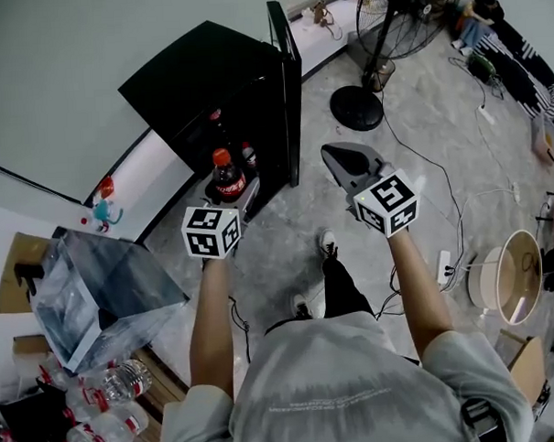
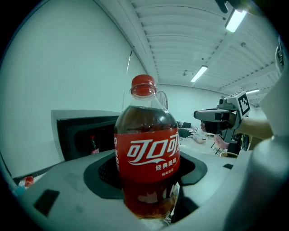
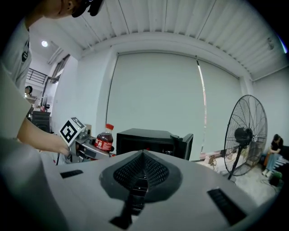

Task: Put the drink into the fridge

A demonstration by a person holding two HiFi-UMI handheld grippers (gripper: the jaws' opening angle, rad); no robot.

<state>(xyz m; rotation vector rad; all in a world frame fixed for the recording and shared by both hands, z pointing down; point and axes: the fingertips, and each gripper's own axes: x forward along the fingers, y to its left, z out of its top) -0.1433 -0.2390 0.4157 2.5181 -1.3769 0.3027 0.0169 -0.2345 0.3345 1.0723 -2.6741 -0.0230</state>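
- The step in hand looks like the carry-in. The left gripper (image 1: pixel 228 192) has the cola bottle (image 2: pixel 146 153) and is lined up on the fridge (image 1: pixel 207 81), which sits upper middle of the head view.
- The fridge door (image 1: pixel 287 87) is already swung open on the right side of the opening, so no more door work seems needed.
- Left jaws are clamped on the bottle low down, below the red label. The bottle stands upright with its red cap on top, dead centre in the left gripper view.
- In the head view the bottle is just in front of the opening, not inside yet.
- The grip is low and most of the bottle sticks up above it, so it'd probably rock if tipped. Best bet is to keep it vertical and feed it straight in.
- There's at least one bottle inside (image 2: pixel 93 145) already. The person should aim for a free spot beside it and only let go once the base is sitting flat.
- The right gripper (image 3: pixel 143 152) has its jaws pressed together with nothing between them. It hangs centre-right in the head view, apart from the fridge and door, and looks idle for this step.
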